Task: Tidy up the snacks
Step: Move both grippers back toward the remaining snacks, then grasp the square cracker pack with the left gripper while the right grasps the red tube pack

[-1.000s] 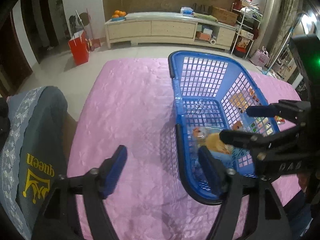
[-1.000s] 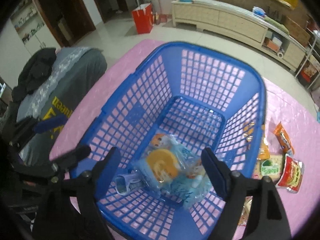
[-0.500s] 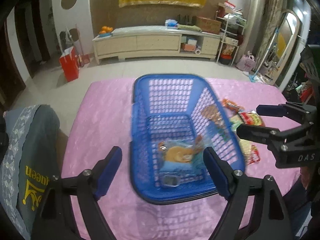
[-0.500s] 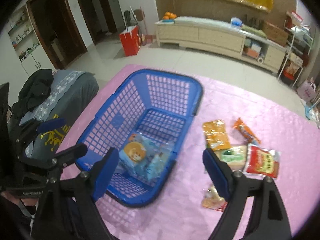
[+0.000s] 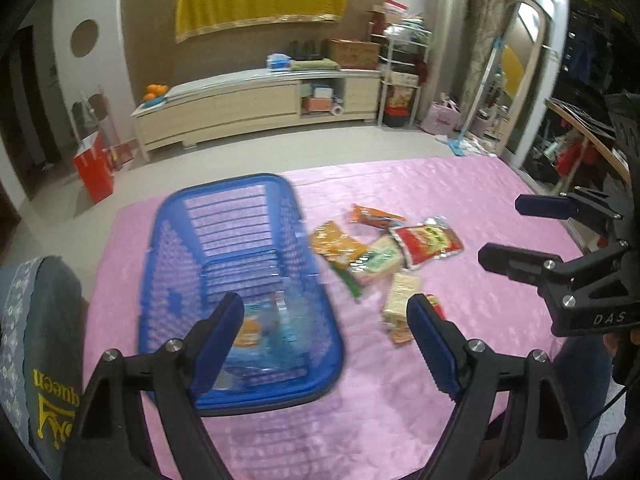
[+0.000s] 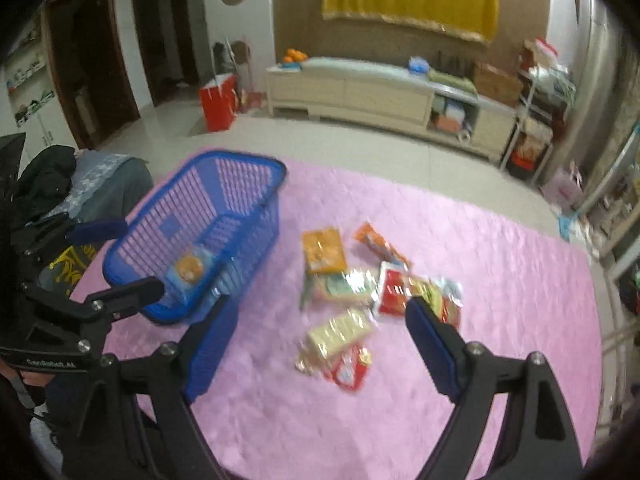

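I've pulled both grippers back from the basket (image 5: 240,280), and the loose packets (image 6: 344,304) now show beside it. My left gripper (image 5: 326,332) has just been opening, nothing between its jaws; my right gripper (image 6: 320,332) gapes empty too.

Left gripper (image 5: 326,320): pitched downward, jaws having just opened wider, nothing between them. Right gripper (image 6: 320,326): pitched downward, jaws wide, empty.

Pink quilted table cover (image 5: 460,208) bearing a blue basket (image 5: 160,280) beside loose snack packets (image 6: 340,280).
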Tool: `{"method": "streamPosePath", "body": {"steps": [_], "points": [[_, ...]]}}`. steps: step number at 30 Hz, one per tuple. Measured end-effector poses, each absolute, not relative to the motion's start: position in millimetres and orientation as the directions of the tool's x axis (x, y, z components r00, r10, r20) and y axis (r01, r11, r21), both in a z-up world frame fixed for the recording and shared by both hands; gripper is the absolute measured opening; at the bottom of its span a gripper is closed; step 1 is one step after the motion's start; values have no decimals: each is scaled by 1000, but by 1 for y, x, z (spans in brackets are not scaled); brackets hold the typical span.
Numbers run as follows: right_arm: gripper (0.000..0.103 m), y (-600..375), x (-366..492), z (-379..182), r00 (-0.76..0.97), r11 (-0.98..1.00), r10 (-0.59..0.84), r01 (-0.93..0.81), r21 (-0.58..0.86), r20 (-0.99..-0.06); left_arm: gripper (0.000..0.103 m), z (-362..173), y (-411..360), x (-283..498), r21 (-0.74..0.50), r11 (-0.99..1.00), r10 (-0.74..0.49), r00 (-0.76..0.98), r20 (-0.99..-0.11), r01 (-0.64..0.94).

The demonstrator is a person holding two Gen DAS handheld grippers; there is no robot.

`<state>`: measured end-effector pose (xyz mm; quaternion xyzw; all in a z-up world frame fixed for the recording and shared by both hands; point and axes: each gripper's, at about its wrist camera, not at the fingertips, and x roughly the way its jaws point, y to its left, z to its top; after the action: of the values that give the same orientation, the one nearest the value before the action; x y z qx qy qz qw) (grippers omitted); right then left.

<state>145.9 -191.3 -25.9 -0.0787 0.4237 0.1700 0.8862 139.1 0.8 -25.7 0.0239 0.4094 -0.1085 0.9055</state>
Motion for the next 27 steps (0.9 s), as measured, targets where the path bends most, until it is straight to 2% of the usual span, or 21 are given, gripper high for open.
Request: {"method": "streamPosePath", "body": {"steps": [2,10,15,27], "points": [[88,-204,143,-28,575,933,247,-359,30,-780,82,-29,-15,143,-48,970,-191,627,-755,238],[88,-252,138,-50,591,954,141,-295,-50,-794,82,-48,-76,157,-38,950,-221,584,-781,309],[88,-278,142,-69,562,963,133,-267,-27,-817,82,-68,-107,164,-20,933,-231,557,-798,358],[88,-315,173,-135,461,979,130,-202,38,-878,82,-135,-136,204,-22,938,-187,449,-873,347]]}}
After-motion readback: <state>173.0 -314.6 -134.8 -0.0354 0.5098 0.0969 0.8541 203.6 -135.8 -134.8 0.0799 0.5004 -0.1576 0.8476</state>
